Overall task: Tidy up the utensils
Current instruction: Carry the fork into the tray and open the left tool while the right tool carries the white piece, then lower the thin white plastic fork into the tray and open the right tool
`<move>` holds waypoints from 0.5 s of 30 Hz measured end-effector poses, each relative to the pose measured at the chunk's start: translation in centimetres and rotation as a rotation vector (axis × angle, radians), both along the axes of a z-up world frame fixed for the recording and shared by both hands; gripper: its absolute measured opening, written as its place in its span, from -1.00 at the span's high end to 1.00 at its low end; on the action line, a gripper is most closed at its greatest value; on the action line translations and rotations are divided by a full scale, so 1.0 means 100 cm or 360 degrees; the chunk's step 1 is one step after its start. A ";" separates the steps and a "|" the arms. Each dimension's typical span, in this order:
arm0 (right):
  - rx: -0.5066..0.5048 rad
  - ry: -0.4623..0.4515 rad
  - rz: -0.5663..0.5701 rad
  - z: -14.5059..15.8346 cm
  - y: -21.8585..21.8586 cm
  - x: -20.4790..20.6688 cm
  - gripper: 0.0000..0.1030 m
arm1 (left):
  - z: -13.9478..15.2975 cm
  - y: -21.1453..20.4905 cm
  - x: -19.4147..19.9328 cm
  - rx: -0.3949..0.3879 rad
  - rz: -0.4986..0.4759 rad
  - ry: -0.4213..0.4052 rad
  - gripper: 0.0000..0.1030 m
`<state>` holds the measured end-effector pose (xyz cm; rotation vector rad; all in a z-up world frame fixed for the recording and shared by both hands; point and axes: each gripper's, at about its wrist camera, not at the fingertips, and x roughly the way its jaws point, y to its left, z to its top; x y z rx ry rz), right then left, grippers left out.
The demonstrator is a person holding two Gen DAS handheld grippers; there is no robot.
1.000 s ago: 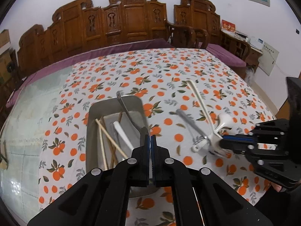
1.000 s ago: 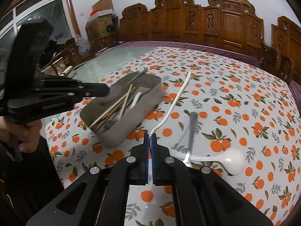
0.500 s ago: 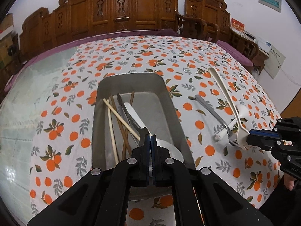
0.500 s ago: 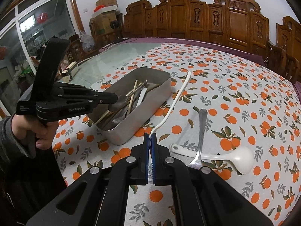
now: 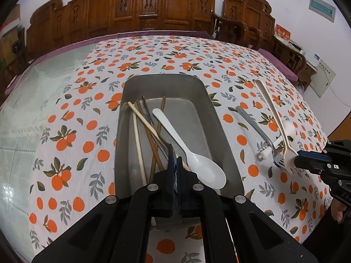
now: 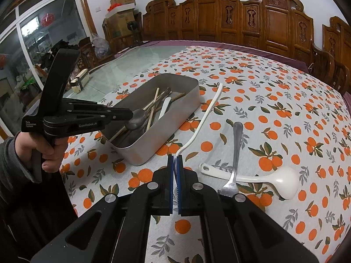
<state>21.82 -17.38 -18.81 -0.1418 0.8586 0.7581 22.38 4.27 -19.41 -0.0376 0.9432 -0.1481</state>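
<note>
A metal tray on the orange-print cloth holds chopsticks, a white spoon and other utensils. My left gripper is shut on a metal spoon, bowl end in the pads, held low over the tray's near end. My right gripper is shut on a long white utensil at its head end; it lies on the cloth right of the tray. A metal fork crosses a white ladle.
Carved wooden chairs line the table's far side. Bare glass tabletop lies left of the cloth. A small box sits on the glass. The table edge drops off near the right gripper.
My left gripper has carried the metal spoon forward and down into the tray; the handle now lies among the chopsticks. The right gripper has barely moved, still gripping the white utensil.
</note>
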 end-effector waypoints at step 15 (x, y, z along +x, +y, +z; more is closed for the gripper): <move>0.0035 -0.0005 -0.0038 0.016 0.019 0.000 0.94 | 0.030 0.025 -0.005 0.0009 0.0095 -0.0149 0.61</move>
